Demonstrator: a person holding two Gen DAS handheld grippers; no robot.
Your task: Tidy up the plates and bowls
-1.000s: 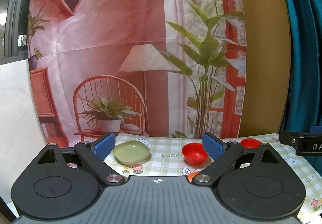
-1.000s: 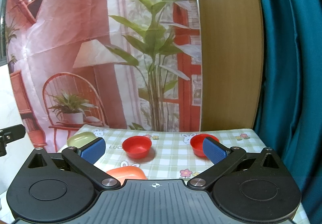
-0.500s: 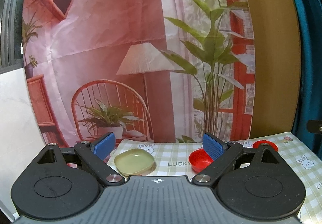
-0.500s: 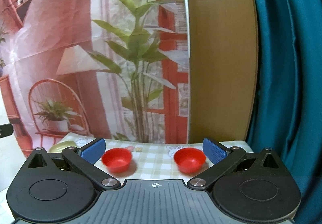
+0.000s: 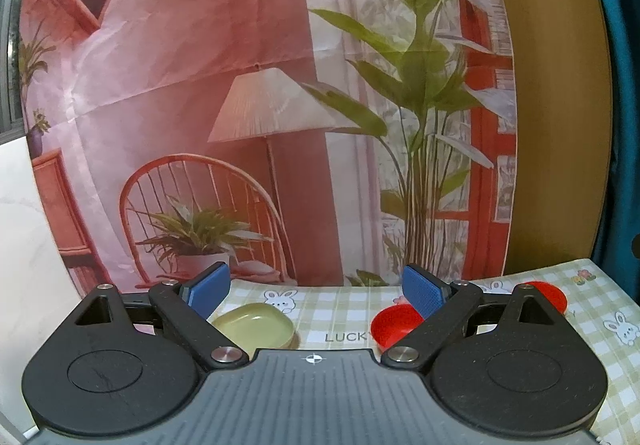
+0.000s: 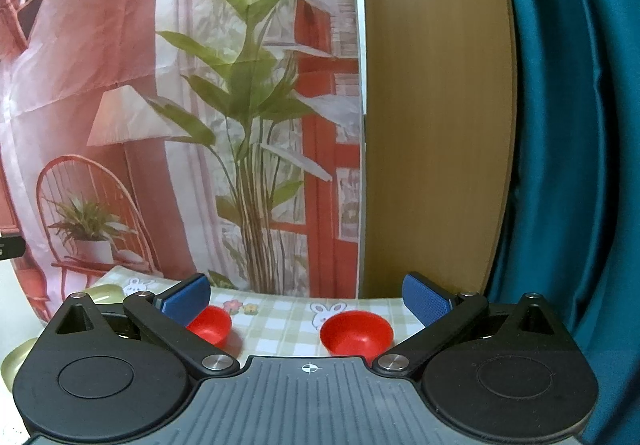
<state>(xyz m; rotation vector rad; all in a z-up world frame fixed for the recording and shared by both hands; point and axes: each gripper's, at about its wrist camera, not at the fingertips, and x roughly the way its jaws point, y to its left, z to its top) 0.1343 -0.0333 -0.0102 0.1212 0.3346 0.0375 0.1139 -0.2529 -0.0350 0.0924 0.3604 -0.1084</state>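
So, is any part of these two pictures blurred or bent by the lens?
Left wrist view: straight edges bow outward, as the wooden panel shows; the green plate is sharp. Right wrist view: the same bowing on the teal curtain; the printed backdrop looks slightly soft, while the nearer red bowl stays clear.

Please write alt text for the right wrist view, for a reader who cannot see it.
The open right gripper holds nothing above a checked tablecloth. One red bowl sits between its blue fingers, and a second red bowl is partly behind the left finger.
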